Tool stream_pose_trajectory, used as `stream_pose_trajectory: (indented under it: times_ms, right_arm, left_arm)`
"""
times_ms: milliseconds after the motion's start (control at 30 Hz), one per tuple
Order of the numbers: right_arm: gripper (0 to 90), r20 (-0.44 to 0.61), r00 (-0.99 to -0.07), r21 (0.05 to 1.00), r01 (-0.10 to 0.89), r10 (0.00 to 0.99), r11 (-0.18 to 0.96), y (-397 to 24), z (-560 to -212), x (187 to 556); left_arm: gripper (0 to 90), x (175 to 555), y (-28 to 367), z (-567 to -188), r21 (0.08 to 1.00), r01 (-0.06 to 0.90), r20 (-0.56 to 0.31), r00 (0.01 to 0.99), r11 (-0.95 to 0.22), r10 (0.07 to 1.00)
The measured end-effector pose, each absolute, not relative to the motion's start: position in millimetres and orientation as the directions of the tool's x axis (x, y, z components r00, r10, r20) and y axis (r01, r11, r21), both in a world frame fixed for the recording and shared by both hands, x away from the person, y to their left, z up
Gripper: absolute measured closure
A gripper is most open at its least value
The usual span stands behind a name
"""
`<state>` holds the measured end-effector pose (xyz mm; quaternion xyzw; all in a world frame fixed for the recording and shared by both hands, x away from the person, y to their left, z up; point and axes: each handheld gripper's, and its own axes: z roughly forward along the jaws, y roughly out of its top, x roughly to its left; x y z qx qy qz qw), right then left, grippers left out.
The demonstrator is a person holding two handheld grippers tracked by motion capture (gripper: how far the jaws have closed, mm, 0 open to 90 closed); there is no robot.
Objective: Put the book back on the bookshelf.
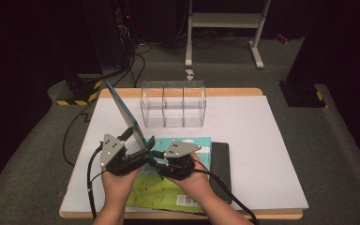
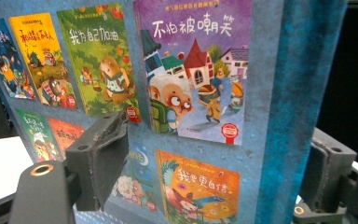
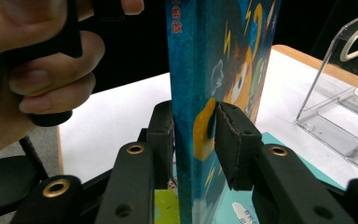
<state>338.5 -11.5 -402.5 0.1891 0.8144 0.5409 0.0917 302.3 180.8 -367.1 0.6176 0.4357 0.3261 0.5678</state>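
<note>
Blue book standing tilted on edge by the clear box, left gripper seemingly loose around it, right gripper pinching its bottom edge, maybe lightly.

A wooden table under a white sheet stands on grey carpet. Beyond the table's far edge stands a white metal frame, with black cables trailing over the carpet to its left. Yellow-and-black striped bases sit off the table's far left corner. The room behind lies dark.
</note>
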Motion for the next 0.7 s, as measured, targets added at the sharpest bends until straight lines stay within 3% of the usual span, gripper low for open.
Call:
stream_pose_trajectory:
  times_ms: [67, 300, 533, 700]
  right_arm:
    - [57.4, 0.072, -0.912, 0.916, 0.220, 0.403, 0.335, -15, -401, 335]
    - [50.6, 0.086, -0.891, 0.930, 0.232, 0.446, 0.284, -48, -397, 325]
    - [50.2, -0.005, -0.749, 0.928, 0.244, 0.662, 0.283, -138, -410, 335]
    - [50.7, 0.003, -0.653, 0.925, 0.289, 0.757, 0.245, -182, -427, 342]
  left_arm:
    - [21.9, 302, 182, -367, 0.986, 0.167, -0.088, 0.406, 0.021, 0.910]
    - [23.9, 303, 188, -368, 0.985, 0.169, -0.080, 0.388, 0.015, 0.918]
    - [25.5, 302, 195, -368, 0.984, 0.176, -0.079, 0.383, 0.011, 0.920]
    - [25.6, 303, 196, -367, 0.984, 0.178, -0.067, 0.382, -0.002, 0.921]
